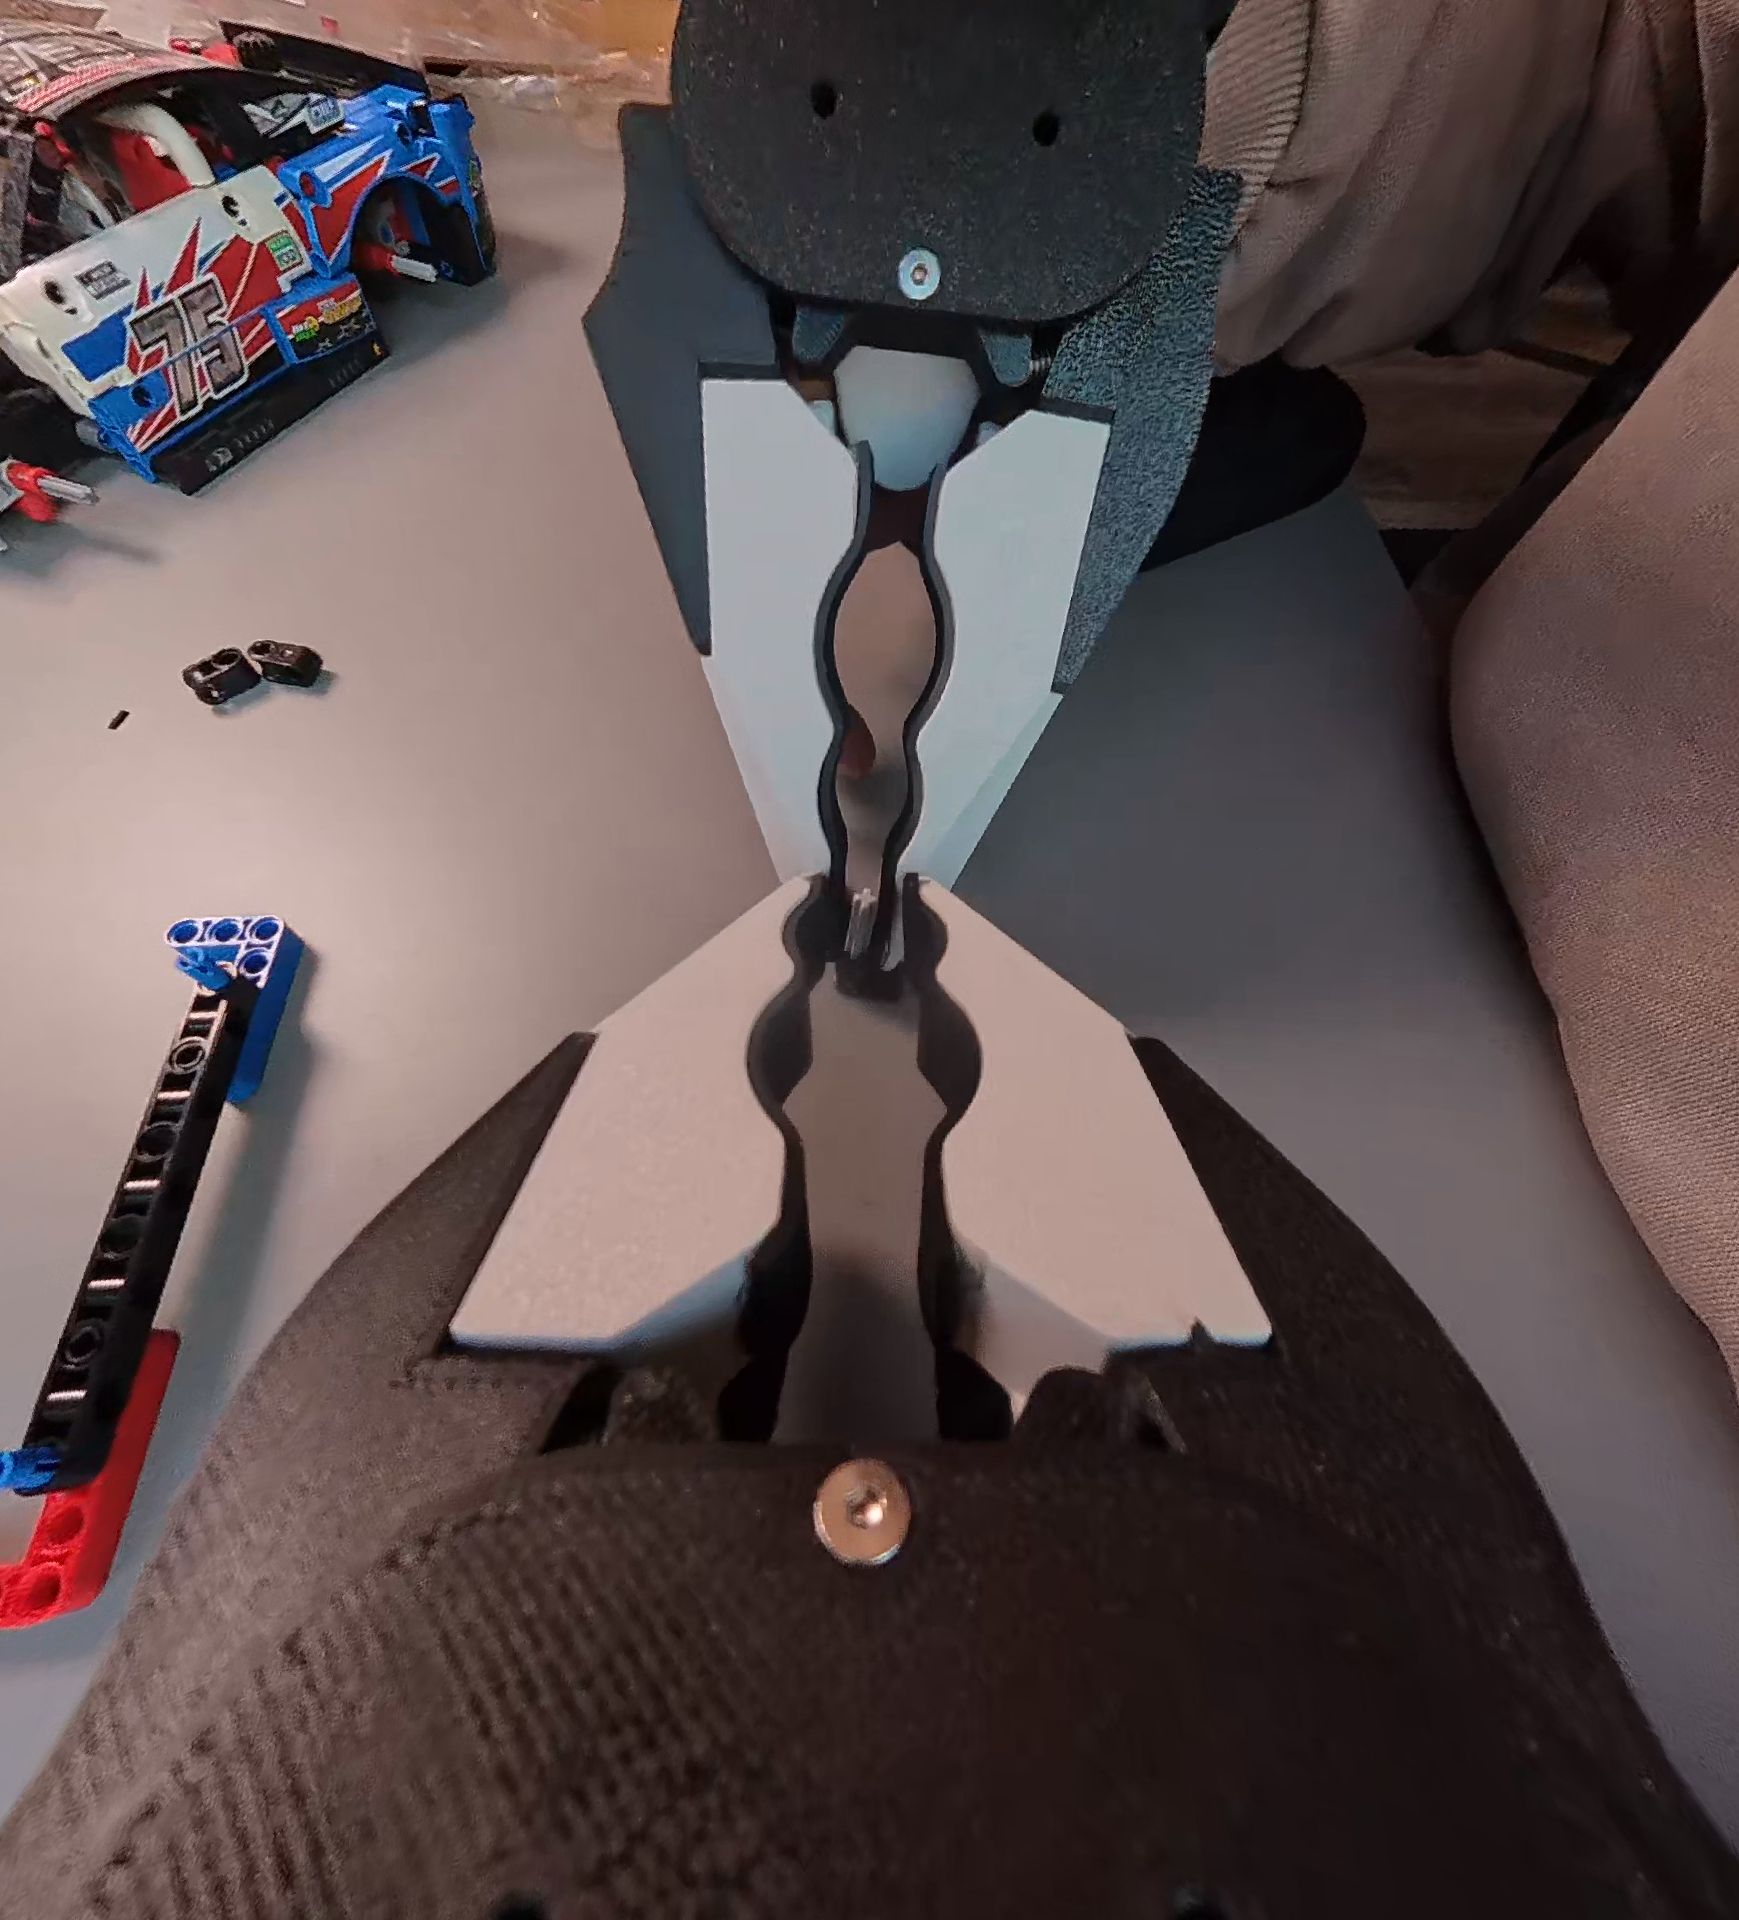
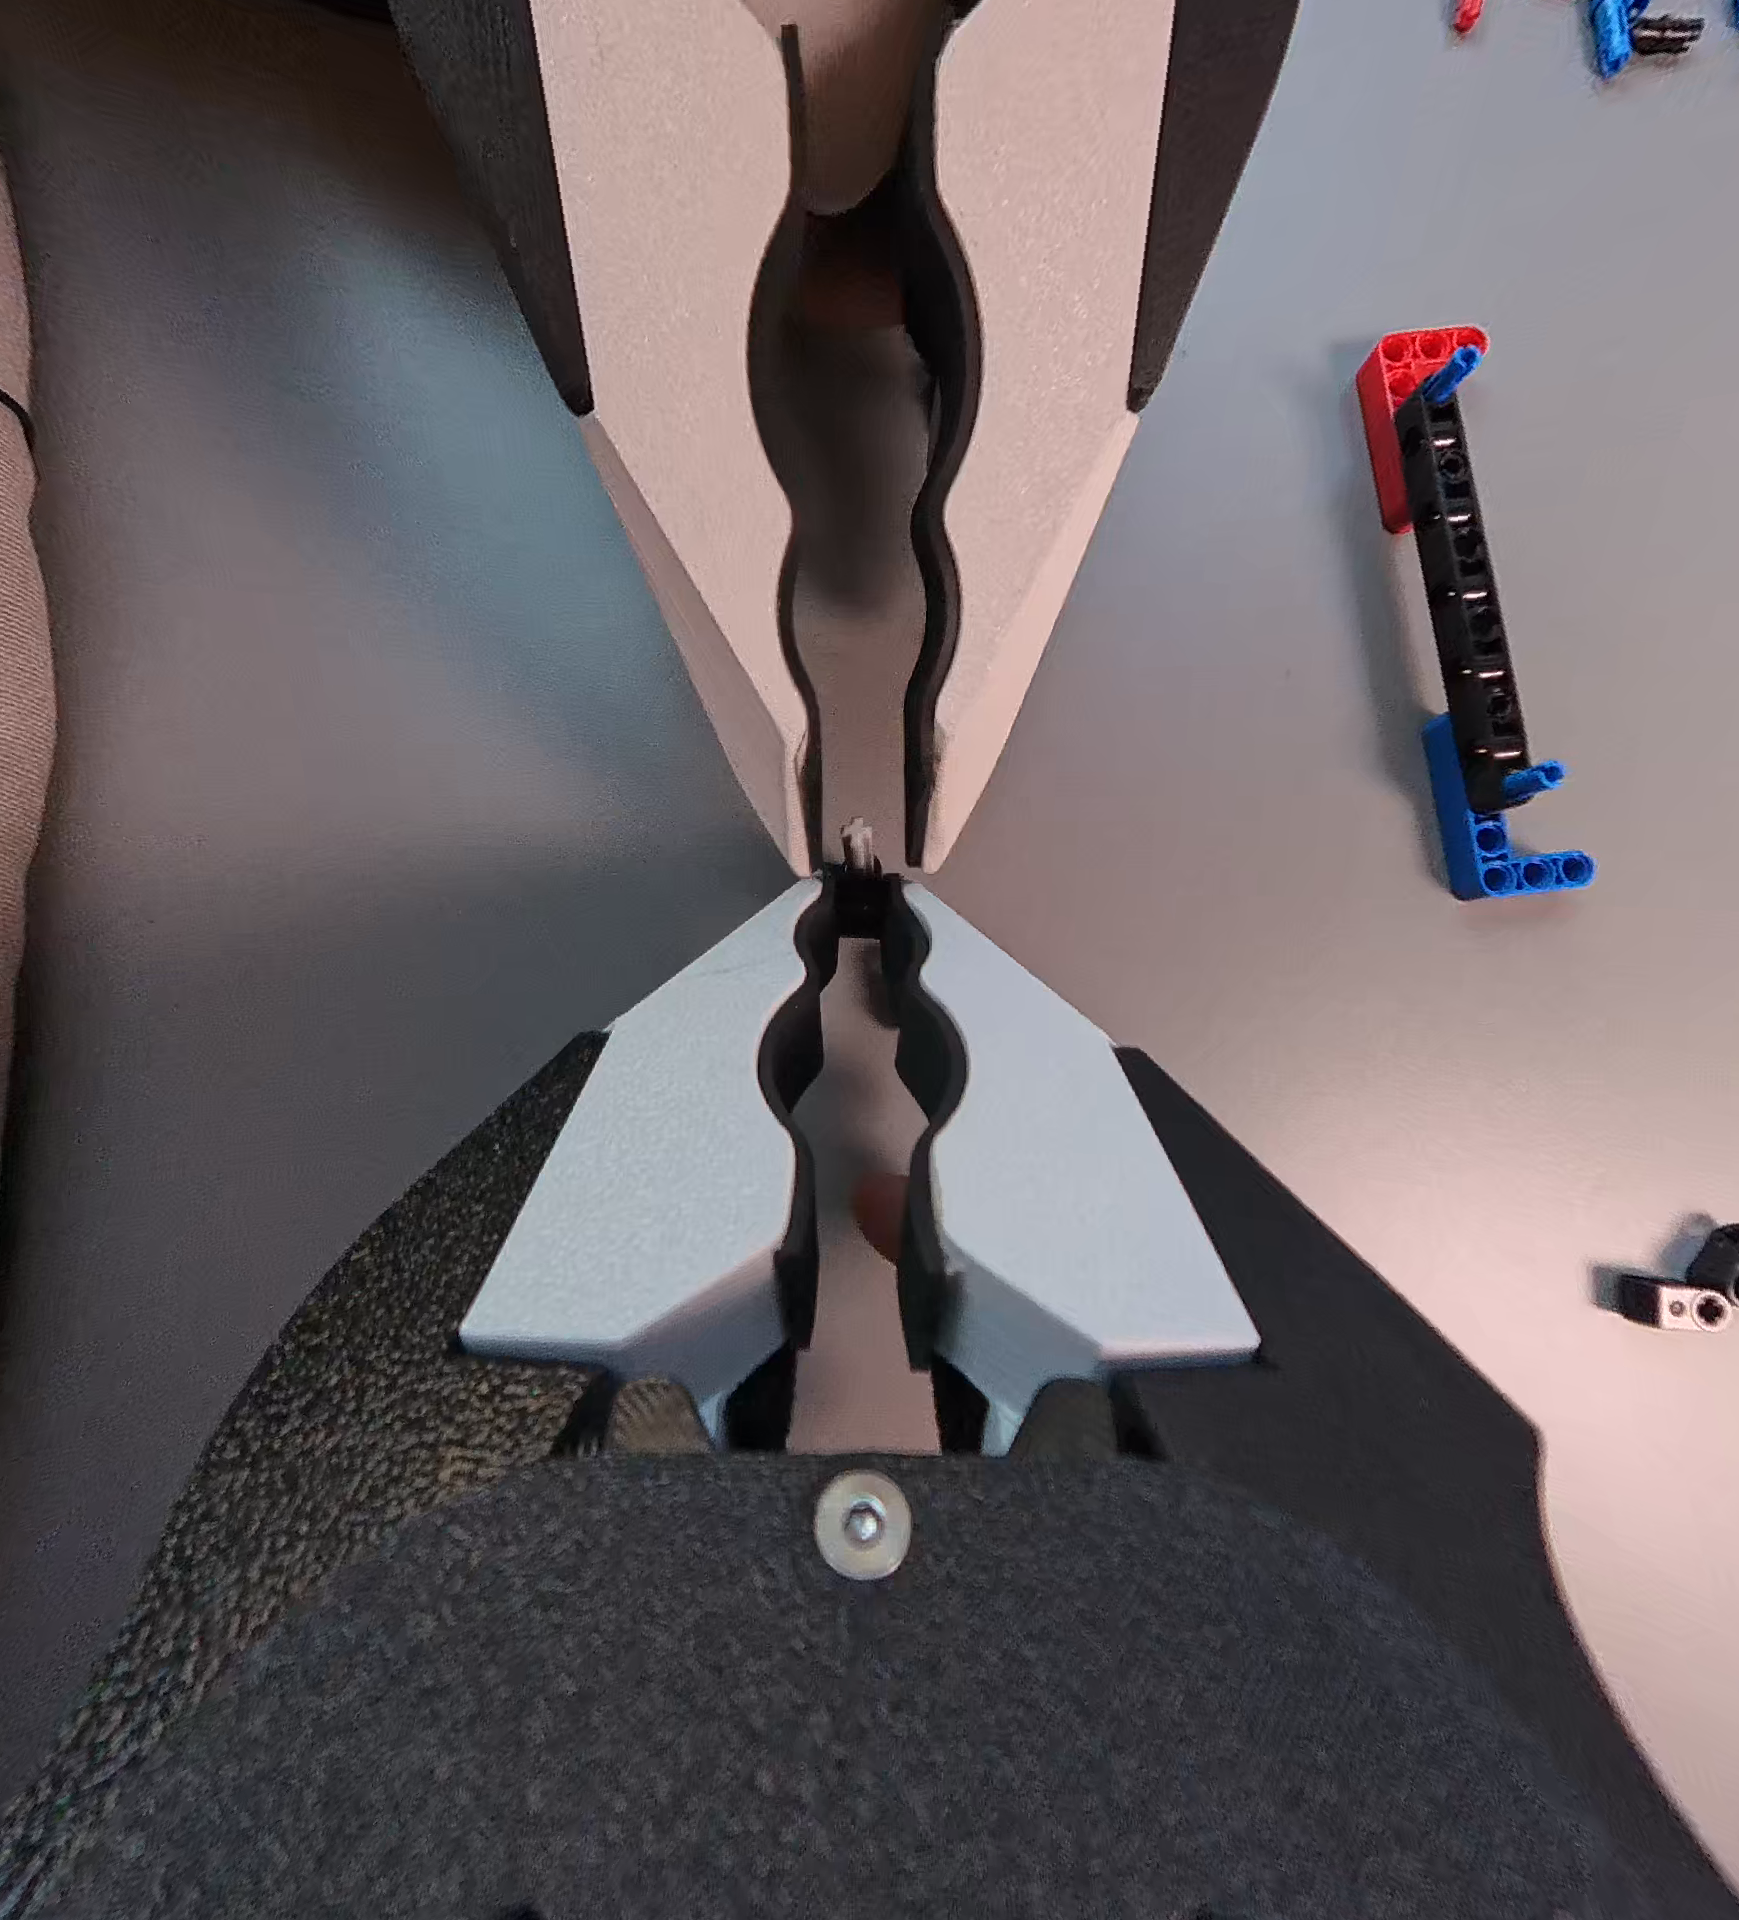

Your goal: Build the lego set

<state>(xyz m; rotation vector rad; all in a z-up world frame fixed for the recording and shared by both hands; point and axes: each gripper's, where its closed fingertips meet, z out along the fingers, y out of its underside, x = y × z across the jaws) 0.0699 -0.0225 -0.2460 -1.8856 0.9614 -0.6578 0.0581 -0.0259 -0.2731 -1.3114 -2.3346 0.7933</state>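
My two grippers meet tip to tip above the grey table [image 1: 491,790]. In the left wrist view my left gripper [image 1: 865,930] is nearly shut around a small light-grey pin [image 1: 861,923], with a dark piece just behind it. The right gripper [image 1: 863,878] comes in from above, its fingertips closed narrow. In the right wrist view my right gripper [image 2: 860,906] is shut on a small black connector [image 2: 860,906]. The grey pin [image 2: 857,840] sticks out of the connector into the left gripper's tips [image 2: 860,847]. How firmly the left tips pinch the pin is hard to see.
A blue, white and red race car model [image 1: 169,260] stands at the far left. A black beam with blue and red L-pieces [image 1: 148,1226] [image 2: 1467,613] lies on the table. Two black connectors [image 1: 252,665] [image 2: 1696,1283] lie nearby. A person's brown clothing [image 1: 1623,727] borders the table. My two grippers' fingertips are within a few centimetres of each other.
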